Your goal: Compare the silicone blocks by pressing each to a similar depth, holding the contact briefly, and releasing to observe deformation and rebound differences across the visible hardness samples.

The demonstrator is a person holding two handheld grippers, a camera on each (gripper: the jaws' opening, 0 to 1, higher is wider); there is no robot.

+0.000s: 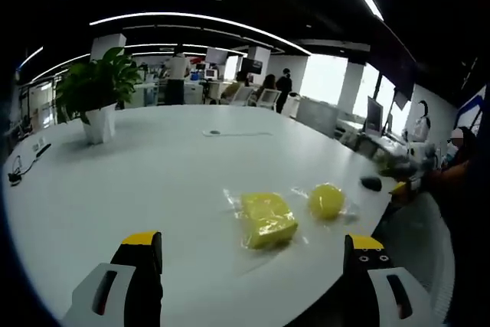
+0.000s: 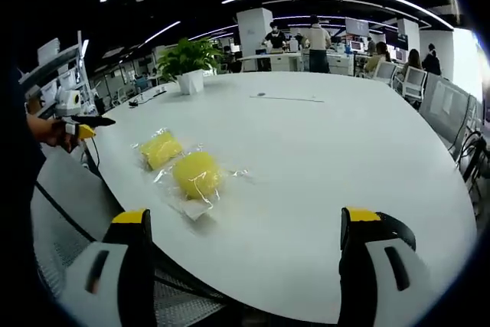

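1. The left gripper [image 1: 253, 254] has its yellow-tipped fingers [image 1: 142, 240] spread wide with nothing between them, poised above the near edge of the white table [image 1: 153, 174].
2. The right gripper [image 2: 246, 231] likewise stands wide apart and empty, its fingertips [image 2: 360, 216] over the table edge.
3. The task's samples lie on the table near its edge, each in its own clear plastic wrap: a square yellow block [image 1: 266, 218] and a round yellow block [image 1: 327, 200], just beside each other but apart.
4. In the right gripper view the round one [image 2: 197, 174] lies nearer, the square one [image 2: 161, 148] beyond it to the left; the wraps crinkle out around them.
5. A white pot [image 1: 99, 124] holds a leafy green plant [image 1: 96, 86] and stands well apart from the samples, farther along the table.
6. At the left edge of the right gripper view a hand [image 2: 46, 129] grips the other gripper; its jaws are too small to read there.
7. A dark small object [image 1: 371, 183] past the round block is too blurred to identify.
8. A thin cable [image 1: 237, 133] lies mid-table; dark cords [image 1: 23, 166] trail by the far left edge.
9. People in the background office are distant and indistinct.
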